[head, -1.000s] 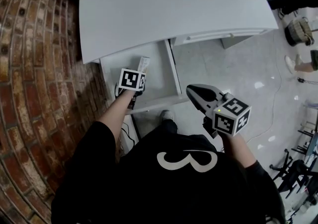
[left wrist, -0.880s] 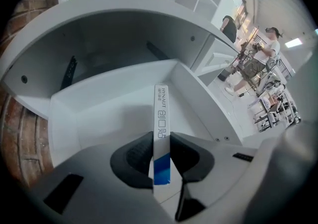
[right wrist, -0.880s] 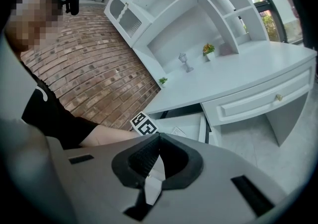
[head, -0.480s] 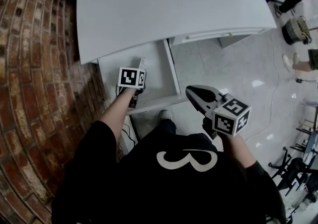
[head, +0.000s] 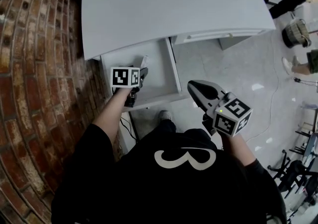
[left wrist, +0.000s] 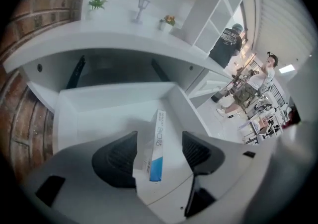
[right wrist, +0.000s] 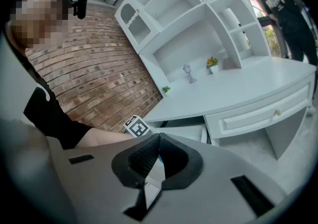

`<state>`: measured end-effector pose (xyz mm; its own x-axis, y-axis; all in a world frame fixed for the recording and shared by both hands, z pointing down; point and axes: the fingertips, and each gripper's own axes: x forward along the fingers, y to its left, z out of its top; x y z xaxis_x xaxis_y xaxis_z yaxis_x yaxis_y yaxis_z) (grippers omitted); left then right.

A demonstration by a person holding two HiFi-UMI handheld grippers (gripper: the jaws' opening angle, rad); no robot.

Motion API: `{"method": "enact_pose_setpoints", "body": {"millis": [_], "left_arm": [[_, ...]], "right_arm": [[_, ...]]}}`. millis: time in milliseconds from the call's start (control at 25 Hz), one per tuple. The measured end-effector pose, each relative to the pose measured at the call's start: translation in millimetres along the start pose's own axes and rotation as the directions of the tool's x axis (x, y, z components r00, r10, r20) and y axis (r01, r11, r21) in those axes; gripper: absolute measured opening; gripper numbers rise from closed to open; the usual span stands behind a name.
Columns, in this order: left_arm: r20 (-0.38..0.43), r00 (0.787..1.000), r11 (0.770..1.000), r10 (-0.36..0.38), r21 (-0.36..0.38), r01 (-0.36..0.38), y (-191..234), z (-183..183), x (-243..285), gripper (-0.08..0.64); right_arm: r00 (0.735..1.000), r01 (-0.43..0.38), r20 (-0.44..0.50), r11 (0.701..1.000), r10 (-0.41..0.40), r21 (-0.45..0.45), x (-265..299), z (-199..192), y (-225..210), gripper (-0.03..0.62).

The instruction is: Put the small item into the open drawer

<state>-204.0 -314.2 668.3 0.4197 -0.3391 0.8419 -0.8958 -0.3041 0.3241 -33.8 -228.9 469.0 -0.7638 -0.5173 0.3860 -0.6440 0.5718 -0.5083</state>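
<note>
1. Head view: the left gripper hangs over the open drawer, beneath the worktop. The right gripper is off to its right, outside the drawer.
2. Left gripper view: the jaws are spread wide and opening. The small box stands on edge between them inside the drawer (neither pad clamps it).
3. Right gripper view: the jaws are pressed together and hold nothing.

Small box inside the open drawer
Box slim, white with a blue end and printed side; standing on its narrow edge, near the drawer's right wall; drawer white, pulled out.
</note>
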Motion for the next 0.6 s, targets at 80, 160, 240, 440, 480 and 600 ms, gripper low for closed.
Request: {"method": "enact_pose_setpoints", "body": {"millis": [80,160,240,440,480,600], "left_arm": [[0.050,0.999,1.000,-0.018,-0.012,0.018,-4,8,-20,0.270],[0.105,0.994,0.998,-0.042,-0.043,0.046,-11,16,-43,0.270],[0.155,0.987,0.996,-0.052,-0.060,0.062,-19,23,-70,0.263],[0.275,0.956,0.991,-0.101,-0.055,0.120,-53,32,-144,0.148],[0.301,0.945,0.988,-0.125,-0.047,0.145,-63,32,-159,0.128],[0.388,0.901,0.977,-0.194,-0.011,0.215,-93,30,-205,0.066]], "right_arm": [[1.000,-0.012,0.001,0.999,0.012,-0.031,0,3,9,0.009],[1.000,-0.029,-0.005,0.998,0.029,-0.064,-2,5,19,0.009],[0.999,-0.039,0.002,0.993,0.040,-0.110,-6,11,30,0.009],[0.994,-0.082,0.064,0.988,0.091,-0.130,-20,34,60,0.009],[0.992,-0.091,0.072,0.987,0.102,-0.134,-23,37,67,0.009],[0.986,-0.128,0.087,0.980,0.142,-0.150,-28,45,87,0.009]]}}
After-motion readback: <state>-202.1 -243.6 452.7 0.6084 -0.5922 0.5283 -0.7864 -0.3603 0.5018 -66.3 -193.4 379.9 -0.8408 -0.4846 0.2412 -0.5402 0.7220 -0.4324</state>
